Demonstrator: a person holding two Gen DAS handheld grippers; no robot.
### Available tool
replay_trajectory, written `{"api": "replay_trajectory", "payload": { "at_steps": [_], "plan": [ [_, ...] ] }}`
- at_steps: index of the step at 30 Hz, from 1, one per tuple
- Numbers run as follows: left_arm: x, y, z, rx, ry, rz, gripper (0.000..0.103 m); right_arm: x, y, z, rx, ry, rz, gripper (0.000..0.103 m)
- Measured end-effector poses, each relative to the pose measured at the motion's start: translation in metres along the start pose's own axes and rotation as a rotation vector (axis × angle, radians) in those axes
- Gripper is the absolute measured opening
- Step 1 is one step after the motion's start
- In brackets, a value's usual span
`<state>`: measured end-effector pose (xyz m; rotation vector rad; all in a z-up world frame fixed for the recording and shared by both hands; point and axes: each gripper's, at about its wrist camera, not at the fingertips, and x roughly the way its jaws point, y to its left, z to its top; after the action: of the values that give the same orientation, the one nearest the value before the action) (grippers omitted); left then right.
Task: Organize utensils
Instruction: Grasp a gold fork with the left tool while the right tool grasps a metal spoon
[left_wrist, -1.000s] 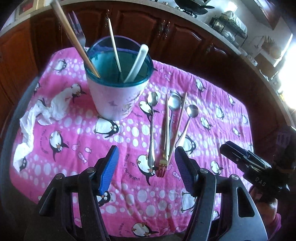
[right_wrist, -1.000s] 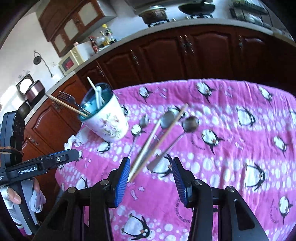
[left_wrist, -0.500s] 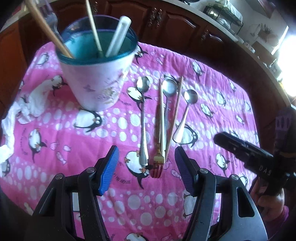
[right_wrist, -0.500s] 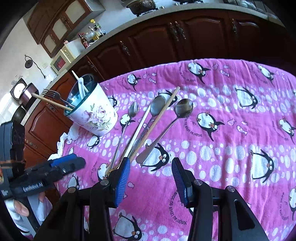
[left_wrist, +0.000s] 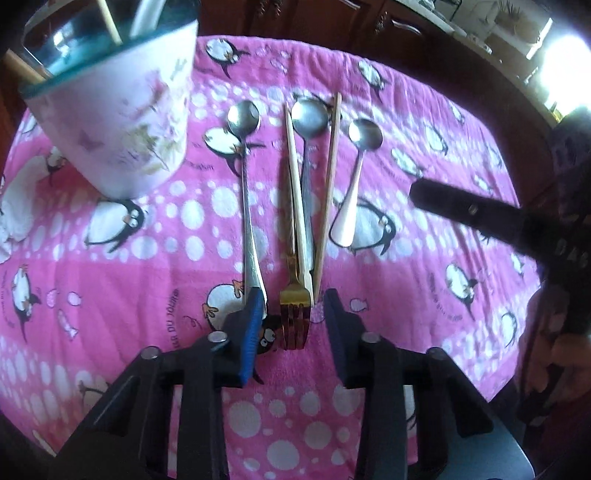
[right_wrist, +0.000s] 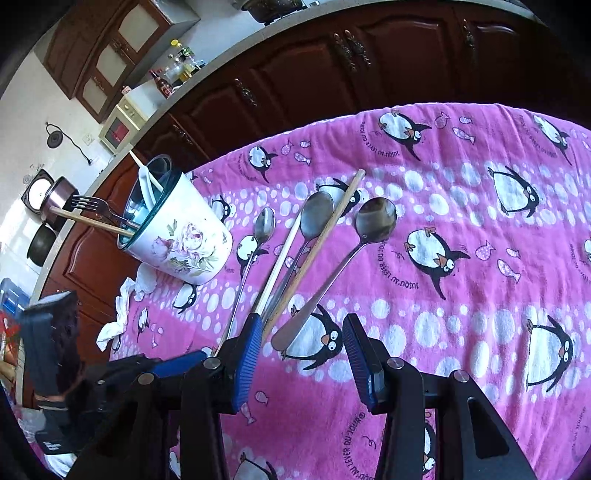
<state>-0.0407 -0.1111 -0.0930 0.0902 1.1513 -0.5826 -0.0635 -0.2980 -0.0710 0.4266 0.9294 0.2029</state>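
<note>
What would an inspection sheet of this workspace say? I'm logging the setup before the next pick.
Surface: pink penguin cloth covering the table.
Job's things: floral cup holding utensils; three spoons, gold fork and two chopsticks lying beside it.
Clutter: crumpled white tissue.
Grippers: left gripper open around the fork's tines; right gripper open near the rightmost spoon's handle.
Cables: nothing seen.
Surroundings: dark wooden cabinets.
</note>
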Motion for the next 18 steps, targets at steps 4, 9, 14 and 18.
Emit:
{"api": "replay_trajectory", "payload": {
  "at_steps": [4,9,14,18],
  "plan": [
    [0.002,0.002,0.001,-0.003,-0.004,-0.017,0.016,0.002,-0.005,0.000,0.018,0.005,0.000,0.045],
    [-0.013,0.011,-0.007,-0.006,-0.014,-0.053,0.016,0.002,-0.009,0.002,0.027,0.002,-0.001,0.045],
    [-0.047,0.025,-0.016,-0.013,-0.047,-0.058,0.016,0.004,-0.015,0.005,0.044,-0.004,-0.005,0.044],
    [-0.073,0.034,-0.020,-0.020,-0.080,-0.063,0.016,0.010,-0.023,0.011,0.077,-0.008,-0.001,0.044]
  ]
}}
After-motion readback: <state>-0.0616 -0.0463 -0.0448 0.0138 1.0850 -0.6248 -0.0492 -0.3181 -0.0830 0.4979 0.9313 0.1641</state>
